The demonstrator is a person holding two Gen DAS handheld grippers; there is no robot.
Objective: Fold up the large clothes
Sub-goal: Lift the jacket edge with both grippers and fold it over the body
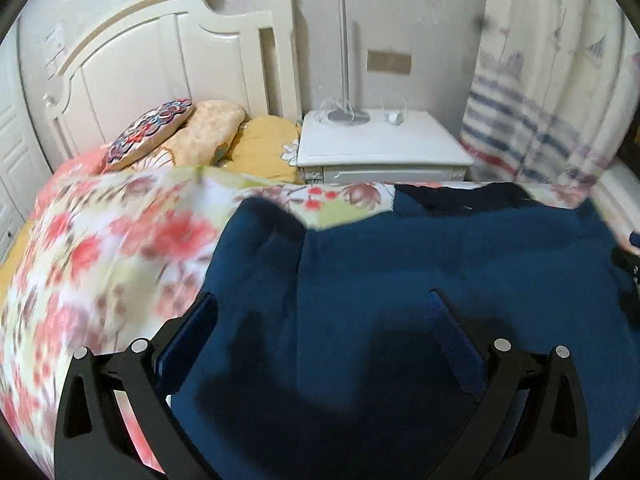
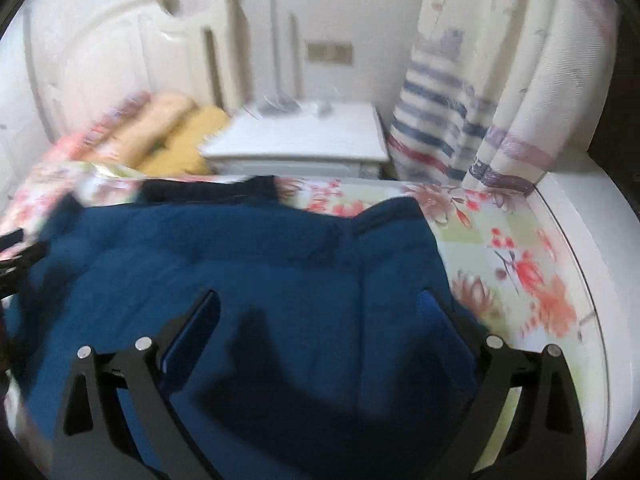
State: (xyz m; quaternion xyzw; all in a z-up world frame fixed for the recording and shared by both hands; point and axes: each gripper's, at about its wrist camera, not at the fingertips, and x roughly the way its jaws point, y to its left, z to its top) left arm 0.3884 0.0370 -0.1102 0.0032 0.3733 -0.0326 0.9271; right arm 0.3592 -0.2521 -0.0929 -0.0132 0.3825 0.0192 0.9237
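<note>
Blue garment point(image 1: 420, 264) lies spread on the flowered bedspread point(image 1: 100, 240), directly beneath both our grippers. Our left gripper point(image 1: 322, 308) and right gripper point(image 2: 320, 306) hang over it with fingers spread wide, gripping nothing.

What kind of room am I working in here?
A bedroom, almost certainly: a bed with a white headboard and floral bedspread, pillows, and a white nightstand. The blue garment lies on the bed.

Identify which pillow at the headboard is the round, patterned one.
The round patterned cushion at the left end, leaning on the peach pillow. The peach one and the yellow pillow beside the nightstand are elongated, not round.
</note>
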